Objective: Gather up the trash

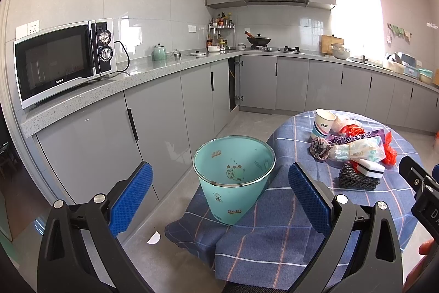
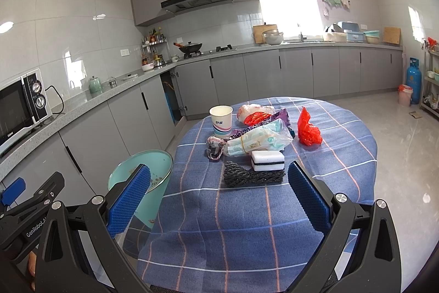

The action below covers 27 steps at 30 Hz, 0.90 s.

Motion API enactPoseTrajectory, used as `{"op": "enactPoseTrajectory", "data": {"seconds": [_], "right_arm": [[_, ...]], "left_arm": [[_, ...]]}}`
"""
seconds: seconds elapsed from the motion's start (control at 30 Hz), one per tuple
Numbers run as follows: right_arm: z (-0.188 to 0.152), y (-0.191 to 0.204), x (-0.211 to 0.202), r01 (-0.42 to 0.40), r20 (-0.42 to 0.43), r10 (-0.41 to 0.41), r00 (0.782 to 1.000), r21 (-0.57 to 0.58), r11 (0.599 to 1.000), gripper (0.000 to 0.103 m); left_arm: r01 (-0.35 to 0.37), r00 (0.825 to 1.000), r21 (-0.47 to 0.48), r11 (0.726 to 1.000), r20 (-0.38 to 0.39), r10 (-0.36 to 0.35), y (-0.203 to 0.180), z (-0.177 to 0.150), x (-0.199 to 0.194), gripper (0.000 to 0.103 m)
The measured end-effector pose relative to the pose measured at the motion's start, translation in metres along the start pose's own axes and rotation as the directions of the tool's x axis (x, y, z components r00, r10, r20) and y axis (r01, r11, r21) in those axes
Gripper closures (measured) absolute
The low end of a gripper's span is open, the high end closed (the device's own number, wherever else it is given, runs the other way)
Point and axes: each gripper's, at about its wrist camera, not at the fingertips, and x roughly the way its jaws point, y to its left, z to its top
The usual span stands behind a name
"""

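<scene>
several bits of trash lie bunched on the far half of your round table (image 2: 343,150), on its blue checked cloth: a paper cup (image 2: 221,120) standing upright, a crumpled clear bag (image 2: 255,109) behind a purple wrapper (image 2: 270,121), a pale printed packet (image 2: 258,142) bound with a rubber band, a wadded rag (image 2: 214,147) touching its left end, and a red plastic bag (image 2: 308,128) a little apart on the right. nearer you, a white sponge (image 2: 268,160) sits against a dark knitted scourer (image 2: 251,175).

your teal bin (image 1: 234,177) stands on the floor just beside the table's left edge, its rim near the hanging cloth. only the left wrist view looks down into it and shows the printed inside wall; the right wrist view hides part of its rim behind a blue pad.

your left gripper (image 1: 219,199) has its tongs wide apart, holding nothing, framing the bin. your right gripper (image 2: 219,197) is likewise spread and unloaded, short of the scourer. a microwave (image 1: 63,59) sits on the counter at left; only the right view shows a blue gas cylinder (image 2: 413,80).
</scene>
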Motion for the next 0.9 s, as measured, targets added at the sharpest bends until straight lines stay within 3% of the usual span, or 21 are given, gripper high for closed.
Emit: {"op": "enactPoseTrajectory", "data": {"seconds": [0.23,0.43,0.63,0.73,0.77,0.9], "right_arm": [[0.002,-0.016,0.007,0.025,0.001,-0.025,1.0,0.016,1.0,0.004],[-0.006,-0.065,0.043,0.092,-0.053,-0.089,0.995,0.059,0.994,0.005],[-0.012,-0.107,0.077,0.137,-0.116,-0.121,0.986,0.136,0.981,0.007],[-0.011,-0.119,0.089,0.187,-0.128,-0.173,0.977,0.111,0.976,0.021],[-0.012,-0.124,0.094,0.193,-0.142,-0.176,0.974,0.115,0.974,0.021],[-0.013,-0.135,0.116,0.132,-0.19,-0.099,0.977,0.172,0.976,0.021]], "left_arm": [[0.005,1.0,0.008,1.0,-0.027,-0.005,-0.005,-0.007,0.013,0.005],[0.062,0.993,-0.011,0.998,-0.098,-0.063,-0.014,-0.02,0.048,0.006],[0.183,0.963,-0.007,0.983,-0.2,-0.181,-0.042,-0.034,0.093,0.006],[0.218,0.952,0.003,0.976,-0.222,-0.212,-0.057,-0.036,0.111,0.006],[0.229,0.949,0.01,0.973,-0.224,-0.221,-0.063,-0.036,0.115,0.006],[0.292,0.934,0.04,0.956,-0.227,-0.276,-0.09,-0.027,0.132,0.007]]}}
